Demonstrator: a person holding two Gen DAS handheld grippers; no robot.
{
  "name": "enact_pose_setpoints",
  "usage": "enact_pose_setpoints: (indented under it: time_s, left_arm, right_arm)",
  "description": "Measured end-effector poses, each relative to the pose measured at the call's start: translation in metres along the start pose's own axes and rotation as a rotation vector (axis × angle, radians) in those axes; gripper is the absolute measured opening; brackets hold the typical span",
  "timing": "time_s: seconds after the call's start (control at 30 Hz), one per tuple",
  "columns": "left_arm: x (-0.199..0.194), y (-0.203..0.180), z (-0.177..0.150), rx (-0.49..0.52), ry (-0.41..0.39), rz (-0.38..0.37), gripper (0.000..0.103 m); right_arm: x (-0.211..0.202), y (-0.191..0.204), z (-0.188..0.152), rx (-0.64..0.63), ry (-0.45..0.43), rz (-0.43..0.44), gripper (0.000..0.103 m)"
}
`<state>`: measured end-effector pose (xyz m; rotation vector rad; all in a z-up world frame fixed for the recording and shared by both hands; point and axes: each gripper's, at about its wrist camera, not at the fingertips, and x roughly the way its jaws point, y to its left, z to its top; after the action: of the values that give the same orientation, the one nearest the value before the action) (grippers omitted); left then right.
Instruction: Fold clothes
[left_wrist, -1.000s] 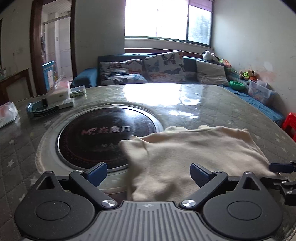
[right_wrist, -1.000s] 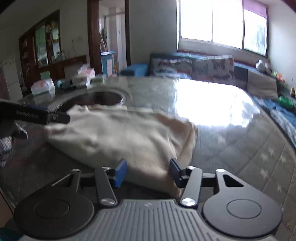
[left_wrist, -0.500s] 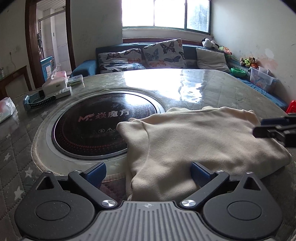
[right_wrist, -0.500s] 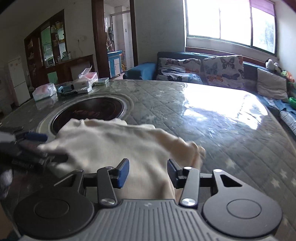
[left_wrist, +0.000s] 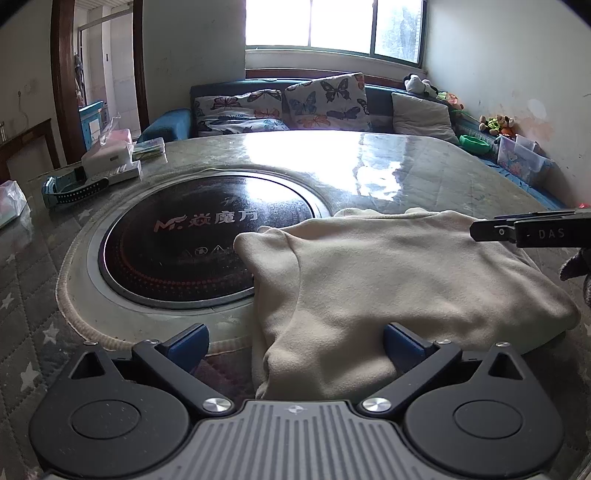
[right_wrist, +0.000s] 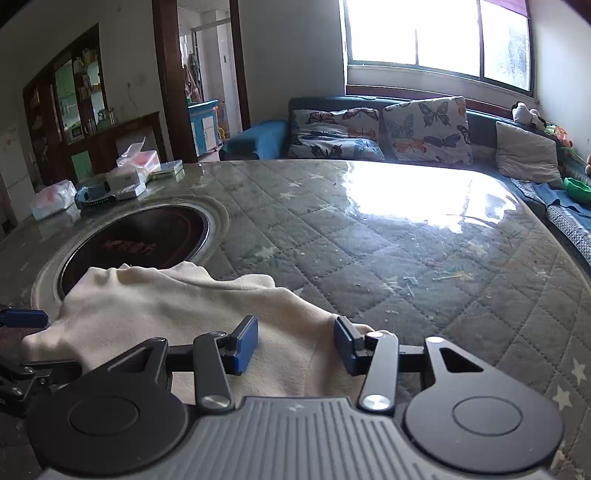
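A cream garment lies folded on the quilted table, its left corner over the rim of the round black cooktop. My left gripper is open wide above the garment's near edge, with nothing between its blue pads. My right gripper is also open, its pads hovering over the garment's right end without pinching cloth. The right gripper's finger shows at the right edge of the left wrist view. One blue finger of the left gripper shows at the left edge of the right wrist view.
Tissue boxes and a blue brush sit at the table's far left. A plastic bag lies beside them. Beyond the glossy table top stands a sofa with butterfly cushions. Small debris dots the table on the right.
Both grippers have risen and pulled back a little from the garment, so more of the table shows. The garment lies as before. Both jaws have stayed open.
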<state>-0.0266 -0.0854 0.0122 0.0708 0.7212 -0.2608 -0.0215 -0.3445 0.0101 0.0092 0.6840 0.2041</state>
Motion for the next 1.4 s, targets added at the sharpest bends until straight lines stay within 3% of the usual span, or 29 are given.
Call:
enact_pose_setpoints:
  time_s: [0.17,0.23,0.43,0.83,1.3,1.4]
  left_arm:
    - [-0.001,0.000,0.000,-0.011,0.012,-0.005,0.103]
    - [0.000,0.002,0.000,-0.020,0.017,-0.008,0.103]
    - [-0.002,0.001,0.000,-0.028,0.021,-0.009,0.103]
    - [-0.008,0.000,-0.004,-0.025,0.017,-0.004,0.103]
    - [-0.018,0.013,-0.007,-0.052,0.000,0.015,0.103]
    - [-0.018,0.017,-0.009,-0.061,0.000,0.057,0.103]
  right_arm:
    - [0.001,-0.003,-0.001,0.016,0.002,-0.003,0.050]
    - [-0.004,-0.001,-0.001,0.012,-0.010,-0.004,0.062]
    - [-0.020,0.013,-0.004,-0.028,-0.042,-0.003,0.080]
    - [-0.037,0.033,-0.023,-0.044,-0.059,-0.014,0.103]
    - [-0.048,0.048,-0.040,-0.055,-0.077,0.011,0.103]
    - [-0.049,0.052,-0.043,-0.069,-0.076,0.016,0.103]
